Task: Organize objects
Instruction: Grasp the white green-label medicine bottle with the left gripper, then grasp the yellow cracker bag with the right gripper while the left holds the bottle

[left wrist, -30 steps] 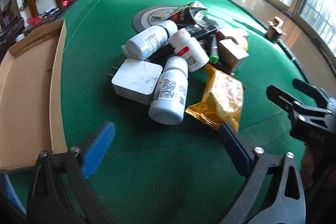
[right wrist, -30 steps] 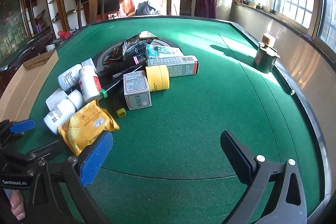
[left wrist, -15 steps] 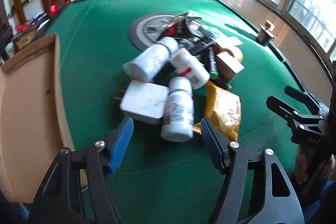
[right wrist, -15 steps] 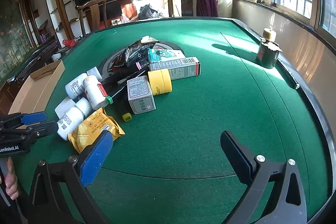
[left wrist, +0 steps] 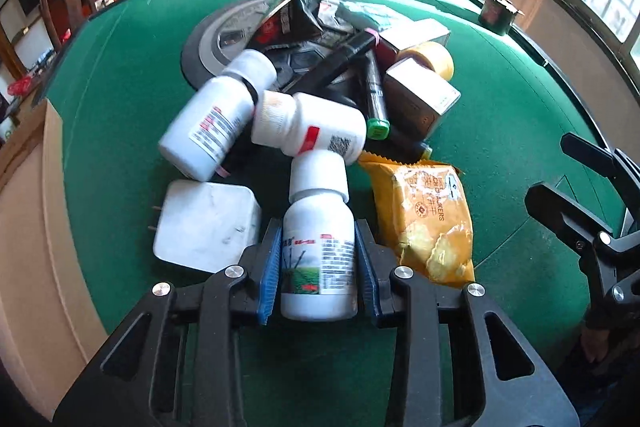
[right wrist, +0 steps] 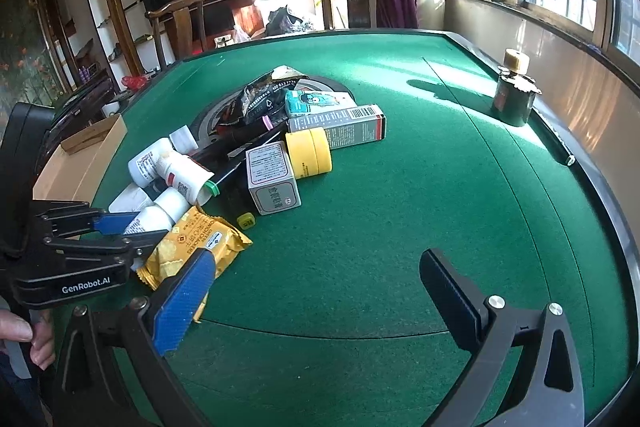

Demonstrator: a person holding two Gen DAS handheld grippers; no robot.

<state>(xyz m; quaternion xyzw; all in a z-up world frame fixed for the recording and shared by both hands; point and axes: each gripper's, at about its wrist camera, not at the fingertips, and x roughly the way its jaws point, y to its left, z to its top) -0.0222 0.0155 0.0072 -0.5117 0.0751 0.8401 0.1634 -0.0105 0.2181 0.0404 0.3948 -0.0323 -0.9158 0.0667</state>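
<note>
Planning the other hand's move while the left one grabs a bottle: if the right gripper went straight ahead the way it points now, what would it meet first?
Probably nothing soon: ahead of the open right gripper lies bare green felt. The grey box and yellow jar sit left of its line, though depth is unclear.

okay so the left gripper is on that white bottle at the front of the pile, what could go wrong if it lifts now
1. The held bottle's cap touches another bottle lying across it, so lifting may roll that one.
2. The left gripper's pads sit right beside the white charger and the yellow snack packet; either could get dragged along.
3. The pads grip a round, smooth body, so the bottle might twist or slip. The right gripper hangs open, apart from the pile.
</note>
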